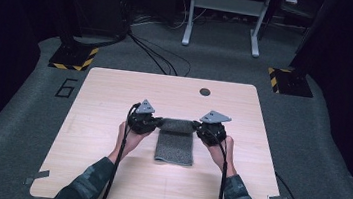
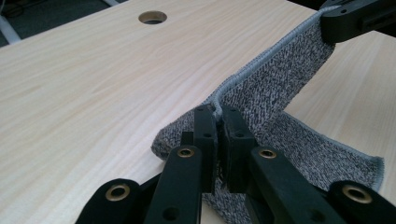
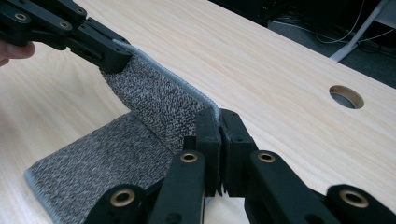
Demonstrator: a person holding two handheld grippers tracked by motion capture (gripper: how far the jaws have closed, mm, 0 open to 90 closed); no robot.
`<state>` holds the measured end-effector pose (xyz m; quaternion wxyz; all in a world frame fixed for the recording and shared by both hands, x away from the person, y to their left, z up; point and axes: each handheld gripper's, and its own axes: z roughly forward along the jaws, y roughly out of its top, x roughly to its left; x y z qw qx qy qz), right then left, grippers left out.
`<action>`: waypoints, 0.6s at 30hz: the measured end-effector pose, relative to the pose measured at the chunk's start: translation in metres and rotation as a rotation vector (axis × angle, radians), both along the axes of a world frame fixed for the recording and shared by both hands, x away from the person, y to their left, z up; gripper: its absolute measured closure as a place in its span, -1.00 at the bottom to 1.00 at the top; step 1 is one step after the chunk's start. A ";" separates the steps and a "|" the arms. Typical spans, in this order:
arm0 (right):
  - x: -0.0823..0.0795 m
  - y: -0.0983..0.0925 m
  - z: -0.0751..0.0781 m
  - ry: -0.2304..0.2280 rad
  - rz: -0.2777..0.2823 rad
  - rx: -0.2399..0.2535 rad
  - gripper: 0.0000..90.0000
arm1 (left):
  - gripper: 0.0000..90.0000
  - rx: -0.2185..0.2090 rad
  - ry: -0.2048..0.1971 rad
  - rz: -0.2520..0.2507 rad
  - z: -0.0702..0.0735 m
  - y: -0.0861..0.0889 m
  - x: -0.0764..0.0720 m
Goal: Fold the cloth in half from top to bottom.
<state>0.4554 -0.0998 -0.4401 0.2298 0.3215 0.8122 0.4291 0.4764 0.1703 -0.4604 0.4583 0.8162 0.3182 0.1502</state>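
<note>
- High view: the cloth lies near the middle of the table, its long side running from 12 to 6 o'clock. The left gripper sits at the cloth's 10 o'clock corner and the right gripper at its 2 o'clock corner. Each holds one far corner, probably so the far edge rises level and can be folded toward 6 o'clock. The near part lies flat on the wood, acting as an anchor.
- Left gripper view: the left gripper's jaws are pressed together on the cloth's hemmed edge, which runs taut toward 2 o'clock into the right gripper. That tension keeps the lifted strip from sagging. The rest of the cloth rests on the table toward 4 o'clock. A hole in the table sits at 11 o'clock, well apart.
- Right gripper view: the right gripper is likewise clamped on the hem, with the raised strip of cloth stretching toward 10 o'clock to the left gripper. The flat part spreads toward 8 o'clock. The hole lies at 2 o'clock.
</note>
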 end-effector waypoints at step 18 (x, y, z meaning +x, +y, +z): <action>-0.026 -0.006 -0.017 0.024 0.028 -0.019 0.93 | 0.90 0.040 0.010 -0.049 -0.011 -0.005 -0.027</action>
